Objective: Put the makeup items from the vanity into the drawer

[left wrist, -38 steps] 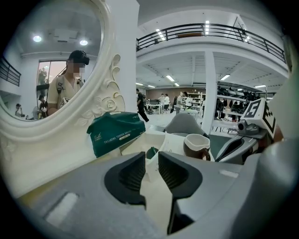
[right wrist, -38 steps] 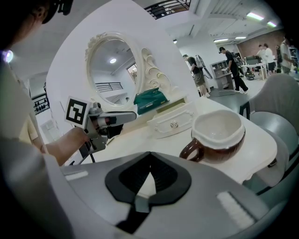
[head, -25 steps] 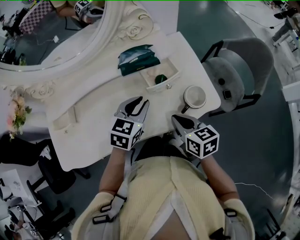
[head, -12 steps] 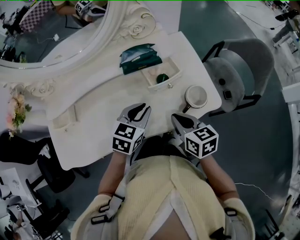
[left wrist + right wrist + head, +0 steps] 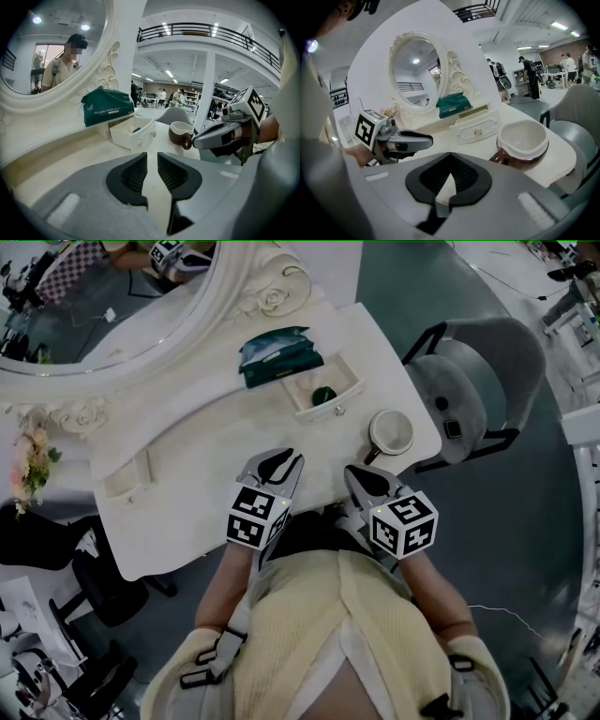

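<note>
while i hold both grippers low over the near edge of the vanity top [image 5: 187, 456], my left gripper [image 5: 281, 458] [image 5: 152, 158] has its jaws a narrow slit apart; they have just been closing, and nothing but bare white tabletop shows between them. my right gripper [image 5: 362, 475] [image 5: 450, 159] sits just beside it, on its right, with its jaw tips pressed together and nothing pinched in them.

the small drawer [image 5: 330, 412] [image 5: 140, 137] [image 5: 478, 129] stands pulled open ahead of my left gripper and a little to its right, well apart from the tips. inside it lies one small dark green round thing [image 5: 322, 396] [image 5: 136, 130]; i cannot tell what kind of makeup item it is. beyond the drawer, touching its back, a dark green pack [image 5: 278, 355] [image 5: 107, 108] [image 5: 451, 105] rests on the raised ledge below the oval mirror [image 5: 103, 306] [image 5: 417, 77].

a brown mug [image 5: 389, 434] [image 5: 180, 133] [image 5: 522, 143] with a white inside stands upright just ahead of my right gripper, slightly to its right, near the table's corner and beside the drawer front. past that corner, further right of the mug, stands a grey chair [image 5: 483, 381]. from the left gripper view the right gripper shows off to the right, level with the mug.
</note>
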### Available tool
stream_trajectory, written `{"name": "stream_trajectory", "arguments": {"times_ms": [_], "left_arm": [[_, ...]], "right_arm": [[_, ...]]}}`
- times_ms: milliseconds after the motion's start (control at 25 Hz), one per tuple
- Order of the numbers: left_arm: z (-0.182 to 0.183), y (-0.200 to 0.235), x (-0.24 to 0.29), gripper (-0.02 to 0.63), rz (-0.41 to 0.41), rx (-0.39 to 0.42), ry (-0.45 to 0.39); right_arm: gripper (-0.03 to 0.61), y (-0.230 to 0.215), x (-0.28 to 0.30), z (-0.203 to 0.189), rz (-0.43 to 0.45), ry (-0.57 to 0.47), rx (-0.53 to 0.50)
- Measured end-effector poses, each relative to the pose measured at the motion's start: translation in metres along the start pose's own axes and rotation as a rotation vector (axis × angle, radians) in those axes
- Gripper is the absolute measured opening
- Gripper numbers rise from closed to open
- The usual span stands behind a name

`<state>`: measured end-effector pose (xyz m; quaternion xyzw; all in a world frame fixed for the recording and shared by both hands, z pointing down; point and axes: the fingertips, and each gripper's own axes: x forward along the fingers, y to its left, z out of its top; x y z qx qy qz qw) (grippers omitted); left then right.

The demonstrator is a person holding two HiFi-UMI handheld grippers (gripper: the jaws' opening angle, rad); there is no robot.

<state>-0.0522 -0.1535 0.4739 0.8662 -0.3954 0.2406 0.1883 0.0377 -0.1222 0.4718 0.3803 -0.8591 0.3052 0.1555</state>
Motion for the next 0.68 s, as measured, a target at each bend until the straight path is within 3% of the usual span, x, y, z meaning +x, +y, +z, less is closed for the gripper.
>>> {"name": "stream_trajectory", "arguments": {"times_ms": [680], "left_arm": [[0.01, 0.003, -0.012, 0.072, 0.028, -0.009, -0.051]], "right_arm": [[0.0, 0.002, -0.004, 0.01, -0.014, -0.016, -0.026]]}}
